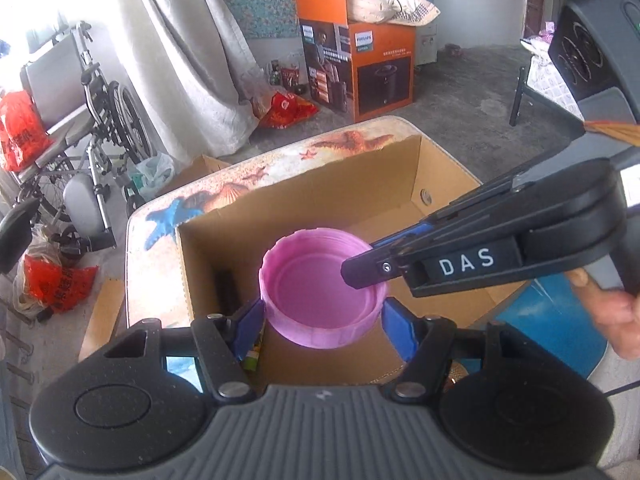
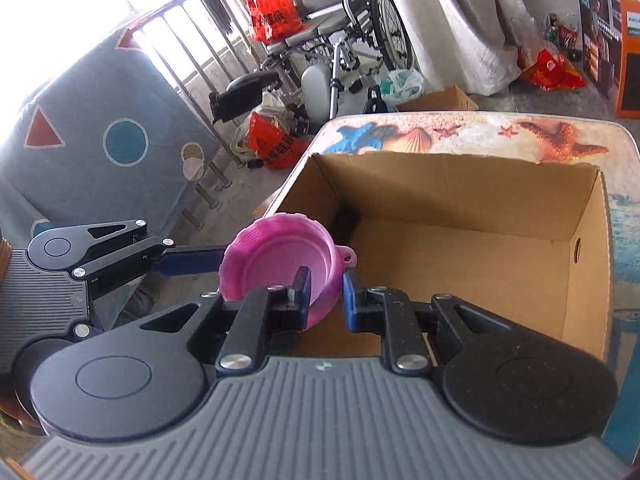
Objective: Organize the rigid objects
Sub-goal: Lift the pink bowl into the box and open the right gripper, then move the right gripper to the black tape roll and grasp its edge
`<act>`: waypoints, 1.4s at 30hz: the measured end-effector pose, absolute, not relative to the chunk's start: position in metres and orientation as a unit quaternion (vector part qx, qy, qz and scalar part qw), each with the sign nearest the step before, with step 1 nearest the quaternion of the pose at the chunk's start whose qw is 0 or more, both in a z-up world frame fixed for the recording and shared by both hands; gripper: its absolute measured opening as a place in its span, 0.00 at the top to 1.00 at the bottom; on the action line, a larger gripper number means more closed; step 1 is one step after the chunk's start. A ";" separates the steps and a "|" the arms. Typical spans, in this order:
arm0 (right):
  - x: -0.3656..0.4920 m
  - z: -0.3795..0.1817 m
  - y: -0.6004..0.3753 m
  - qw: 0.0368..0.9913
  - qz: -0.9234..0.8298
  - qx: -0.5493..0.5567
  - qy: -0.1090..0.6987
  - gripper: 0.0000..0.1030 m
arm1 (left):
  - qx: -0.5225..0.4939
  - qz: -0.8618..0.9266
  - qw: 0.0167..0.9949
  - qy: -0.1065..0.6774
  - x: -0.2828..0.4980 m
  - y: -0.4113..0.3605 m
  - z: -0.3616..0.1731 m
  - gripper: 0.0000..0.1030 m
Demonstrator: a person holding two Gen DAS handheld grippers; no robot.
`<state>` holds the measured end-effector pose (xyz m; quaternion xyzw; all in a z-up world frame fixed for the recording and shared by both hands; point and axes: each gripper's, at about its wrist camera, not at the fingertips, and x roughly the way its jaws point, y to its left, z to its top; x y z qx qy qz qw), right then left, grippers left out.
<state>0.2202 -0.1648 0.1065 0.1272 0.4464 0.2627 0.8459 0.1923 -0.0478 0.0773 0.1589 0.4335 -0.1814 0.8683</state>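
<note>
A pink plastic cap-shaped dish (image 1: 322,292) is held over an open cardboard box (image 1: 360,172). My left gripper (image 1: 323,326) is shut on the dish, one blue pad on each side of its wall. My right gripper (image 2: 325,294) straddles the dish's near rim (image 2: 280,264): one finger inside, one outside next to a small loop tab (image 2: 349,258). A narrow gap shows beside the outer pad, so I cannot tell if it grips. In the left wrist view the right gripper (image 1: 366,270) reaches in from the right.
The box (image 2: 460,200) stands on a table with a seashell-print cover (image 2: 480,132). A dark object (image 1: 226,292) and a colourful packet (image 1: 254,354) lie in the box's left corner. A wheelchair (image 1: 92,128), red bags and an orange carton (image 1: 356,60) stand beyond.
</note>
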 end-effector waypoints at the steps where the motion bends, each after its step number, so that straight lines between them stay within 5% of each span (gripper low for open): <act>1: 0.234 0.094 -0.160 0.831 0.262 0.128 0.473 0.85 | 0.160 -0.182 0.861 0.447 0.200 -0.048 0.071 0.35; 10: 0.284 -0.002 -0.124 0.745 0.257 0.139 0.600 0.85 | 0.185 -0.180 0.800 0.542 0.241 -0.045 0.007 0.35; 22: 0.314 -0.057 -0.109 0.655 0.286 0.211 0.667 0.83 | 0.203 -0.180 0.784 0.558 0.252 -0.041 -0.004 0.32; 34: 0.279 -0.018 -0.136 0.696 0.291 0.247 0.608 0.74 | 0.161 -0.191 0.823 0.509 0.227 -0.041 0.038 0.31; 42: 0.194 0.053 -0.201 0.770 0.290 0.291 0.488 0.74 | 0.101 -0.212 0.873 0.428 0.152 -0.020 0.089 0.25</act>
